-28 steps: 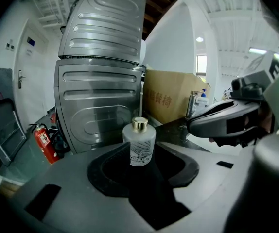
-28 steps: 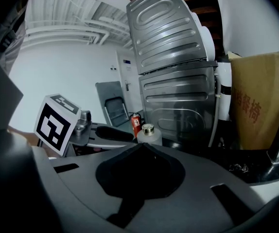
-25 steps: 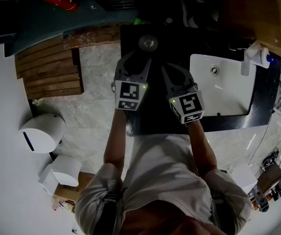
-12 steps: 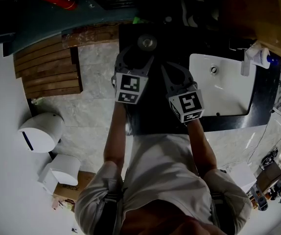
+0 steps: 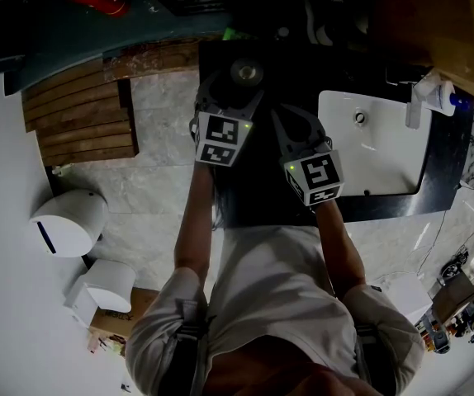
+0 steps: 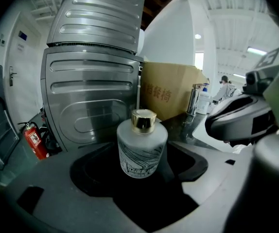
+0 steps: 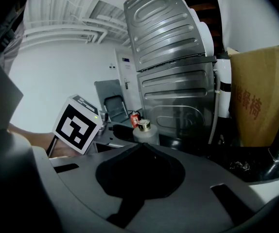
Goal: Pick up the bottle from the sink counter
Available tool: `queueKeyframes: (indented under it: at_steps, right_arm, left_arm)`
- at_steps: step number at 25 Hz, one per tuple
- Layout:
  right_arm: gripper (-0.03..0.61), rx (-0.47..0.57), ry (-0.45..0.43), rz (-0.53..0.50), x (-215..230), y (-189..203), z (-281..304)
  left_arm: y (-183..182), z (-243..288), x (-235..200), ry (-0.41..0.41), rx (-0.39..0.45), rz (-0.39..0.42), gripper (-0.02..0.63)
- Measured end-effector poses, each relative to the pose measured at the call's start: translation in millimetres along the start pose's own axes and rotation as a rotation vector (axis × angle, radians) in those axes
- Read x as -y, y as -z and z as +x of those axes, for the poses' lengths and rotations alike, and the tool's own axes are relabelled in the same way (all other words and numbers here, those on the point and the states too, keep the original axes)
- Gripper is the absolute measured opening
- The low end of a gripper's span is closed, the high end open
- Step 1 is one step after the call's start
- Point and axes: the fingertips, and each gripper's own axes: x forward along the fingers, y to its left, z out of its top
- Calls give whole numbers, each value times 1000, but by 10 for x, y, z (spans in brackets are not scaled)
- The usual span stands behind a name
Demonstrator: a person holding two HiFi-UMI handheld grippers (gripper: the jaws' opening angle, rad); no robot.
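Note:
A small frosted bottle [image 6: 142, 148] with a gold cap stands upright on the black sink counter [image 5: 262, 196]. In the head view only its cap [image 5: 247, 73] shows. My left gripper [image 6: 140, 179] reaches round the bottle. Its jaws are opening wide, with the bottle between them and a gap on each side. In the head view the left gripper [image 5: 233, 87] sits at the counter's far left. My right gripper [image 5: 291, 126] hovers beside it over the counter, jaws shut and empty. From the right gripper [image 7: 142, 145] view, the bottle [image 7: 145, 132] stands just beyond the tips.
A white basin [image 5: 373, 143] is set into the counter to the right, with a white dispenser [image 5: 427, 97] behind it. A ribbed metal unit [image 6: 95, 67] and a cardboard box [image 6: 171, 93] stand behind the bottle. A chrome tap [image 6: 194, 101] rises at right.
My left gripper has slid forward along the counter to the bottle and its jaws have spread wider round it. The bottle and the right gripper have stayed put.

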Motion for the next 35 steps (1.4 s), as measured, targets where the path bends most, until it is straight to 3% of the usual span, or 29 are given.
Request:
queueKeyframes:
  at_steps: [21, 35]
  right_arm:
    - [-3, 12, 18, -2, 59, -32, -112]
    - [-3, 24, 34, -9, 50, -62, -235]
  left_arm:
    - [-105, 204, -3, 5, 78, 4, 321]
    - [-95, 202, -18, -15, 79, 15, 324]
